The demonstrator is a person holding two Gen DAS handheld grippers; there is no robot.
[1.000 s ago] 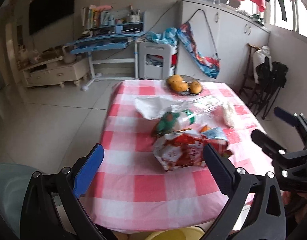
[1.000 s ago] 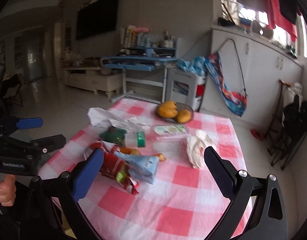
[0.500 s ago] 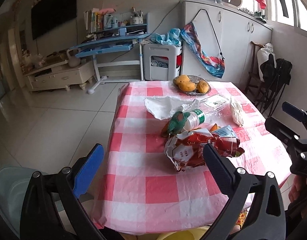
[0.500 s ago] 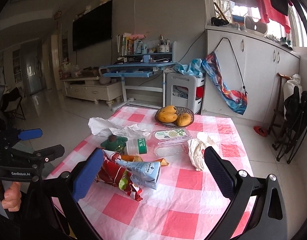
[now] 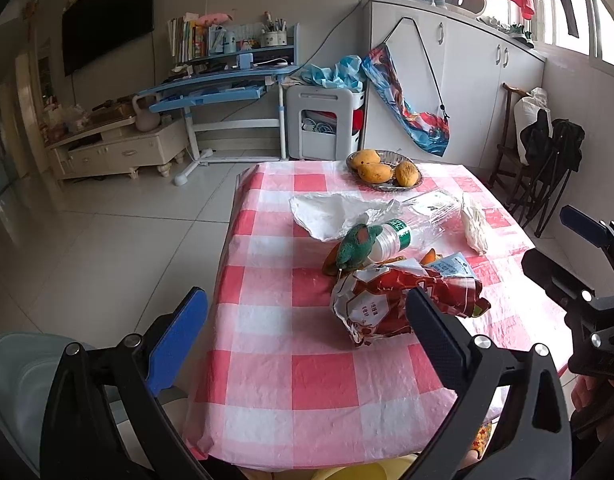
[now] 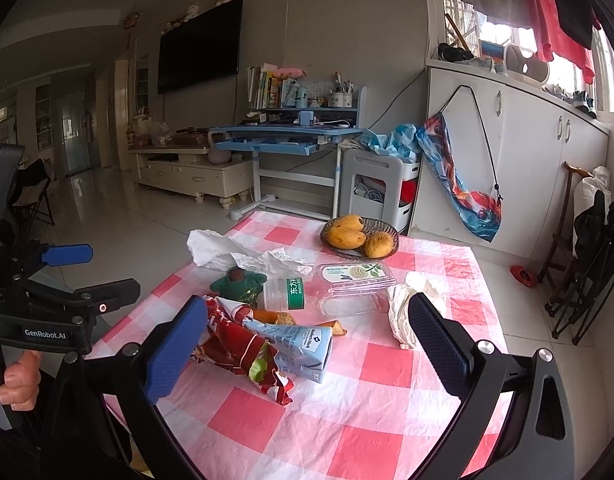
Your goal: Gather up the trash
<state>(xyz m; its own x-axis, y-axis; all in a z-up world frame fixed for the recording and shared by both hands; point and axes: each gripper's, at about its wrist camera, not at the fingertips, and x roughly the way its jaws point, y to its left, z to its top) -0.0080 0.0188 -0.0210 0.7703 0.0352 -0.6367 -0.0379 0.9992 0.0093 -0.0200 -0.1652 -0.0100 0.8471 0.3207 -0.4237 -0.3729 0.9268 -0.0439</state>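
Note:
Trash lies on a pink checked table (image 5: 291, 368) (image 6: 379, 412). A crumpled red snack bag (image 5: 391, 300) (image 6: 239, 344) is nearest, with a blue milk carton (image 6: 303, 344) (image 5: 451, 266) beside it. Behind them lie a clear plastic bottle with a green label (image 5: 403, 234) (image 6: 291, 294), a green lump (image 5: 353, 246) (image 6: 239, 282), a white plastic bag (image 5: 331, 214) (image 6: 235, 254), a clear plastic box (image 6: 355, 276) and crumpled white paper (image 5: 475, 226) (image 6: 411, 308). My left gripper (image 5: 307, 344) (image 6: 87, 272) is open and empty, short of the red bag. My right gripper (image 6: 307, 352) (image 5: 567, 240) is open and empty above the table's near edge.
A bowl of mangoes (image 5: 383, 170) (image 6: 359, 236) stands at the table's far end. A blue desk (image 5: 223, 84) and a white cart (image 5: 323, 124) stand behind the table. White cabinets (image 6: 527, 160) line the right wall, with dark folded chairs (image 6: 587, 256). A yellow rim (image 5: 363, 472) shows below the table edge.
Both grippers have pulled back and risen from the table, so the trash looks farther off. Both stay open and empty. The trash has not moved.

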